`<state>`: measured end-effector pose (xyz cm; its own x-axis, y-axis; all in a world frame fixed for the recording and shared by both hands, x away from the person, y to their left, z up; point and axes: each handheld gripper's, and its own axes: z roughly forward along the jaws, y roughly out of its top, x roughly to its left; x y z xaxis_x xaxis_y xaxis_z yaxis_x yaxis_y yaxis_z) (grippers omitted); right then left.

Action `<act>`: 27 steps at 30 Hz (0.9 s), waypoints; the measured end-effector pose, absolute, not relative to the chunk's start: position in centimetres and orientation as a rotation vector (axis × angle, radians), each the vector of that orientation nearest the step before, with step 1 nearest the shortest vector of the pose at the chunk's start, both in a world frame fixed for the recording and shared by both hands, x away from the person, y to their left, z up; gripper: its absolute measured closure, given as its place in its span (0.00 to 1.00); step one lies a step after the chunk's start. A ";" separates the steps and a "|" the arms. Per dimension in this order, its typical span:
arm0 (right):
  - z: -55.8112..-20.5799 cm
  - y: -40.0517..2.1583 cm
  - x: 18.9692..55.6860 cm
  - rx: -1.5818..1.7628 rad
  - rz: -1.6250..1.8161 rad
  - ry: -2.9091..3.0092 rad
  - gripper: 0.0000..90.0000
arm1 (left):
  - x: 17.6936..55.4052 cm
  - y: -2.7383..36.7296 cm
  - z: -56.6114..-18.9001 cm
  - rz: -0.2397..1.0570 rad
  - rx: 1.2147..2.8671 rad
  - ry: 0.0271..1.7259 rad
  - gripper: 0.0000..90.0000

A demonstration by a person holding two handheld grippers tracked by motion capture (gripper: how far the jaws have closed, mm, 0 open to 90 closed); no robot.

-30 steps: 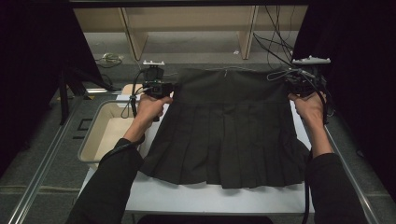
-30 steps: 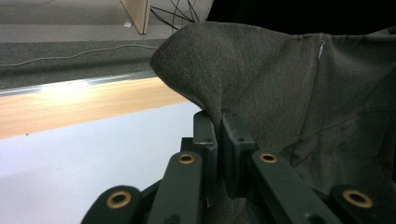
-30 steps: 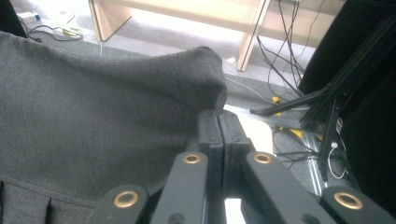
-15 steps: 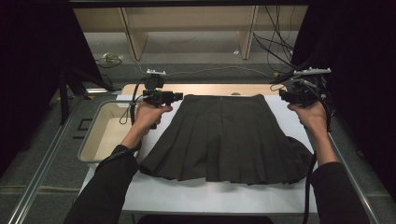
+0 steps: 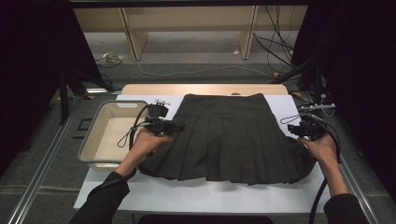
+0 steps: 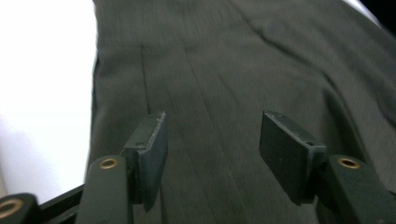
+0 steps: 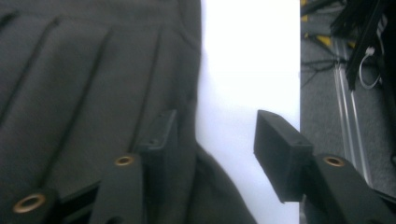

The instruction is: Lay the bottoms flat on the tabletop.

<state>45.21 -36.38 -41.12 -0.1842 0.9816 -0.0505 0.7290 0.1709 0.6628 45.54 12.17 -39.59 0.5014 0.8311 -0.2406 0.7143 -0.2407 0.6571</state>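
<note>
A dark pleated skirt [image 5: 233, 140] lies spread flat on the white table [image 5: 196, 196], waistband at the far side. My left gripper [image 5: 180, 127] hovers low over the skirt's left side. Its jaws have just been opening and stand apart over the fabric [image 6: 233, 70], pinching nothing; my left gripper [image 6: 212, 140] looks across the pleats. My right gripper [image 5: 292, 129] is at the skirt's right edge. Its jaws have just been closing a little but still gape. In the right gripper view my right gripper [image 7: 215, 140] has bare table [image 7: 247, 56] between its jaws and the skirt [image 7: 84, 70] under one.
A beige tub [image 5: 122, 103] stands at the table's left, right beside my left hand. A wooden board [image 5: 205, 88] lies past the far edge. Cables [image 5: 280, 51] trail over the floor behind, and metal rails [image 5: 42, 172] run along both sides.
Both grippers let go of the skirt's waistband corners, opened, and sank towards me along its sides. The skirt, held up before, now lies flat.
</note>
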 end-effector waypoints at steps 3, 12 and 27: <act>-41.9 -37.0 44.7 1.632 0.679 1.987 0.62 | 44.7 12.3 -40.5 0.195 2.026 1.263 0.42; -44.8 -39.0 43.1 1.709 0.564 2.009 0.72 | 42.8 13.2 -42.9 0.201 2.110 1.283 0.39; -45.6 -38.5 39.5 1.890 0.625 2.196 0.99 | 40.4 14.7 -44.7 0.211 2.156 1.293 0.39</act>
<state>39.54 -38.52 -45.65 -0.1774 0.9747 0.1357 0.9002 0.1050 0.4227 40.39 14.66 -44.74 0.5103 0.8435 -0.1675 0.7465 -0.3378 0.5733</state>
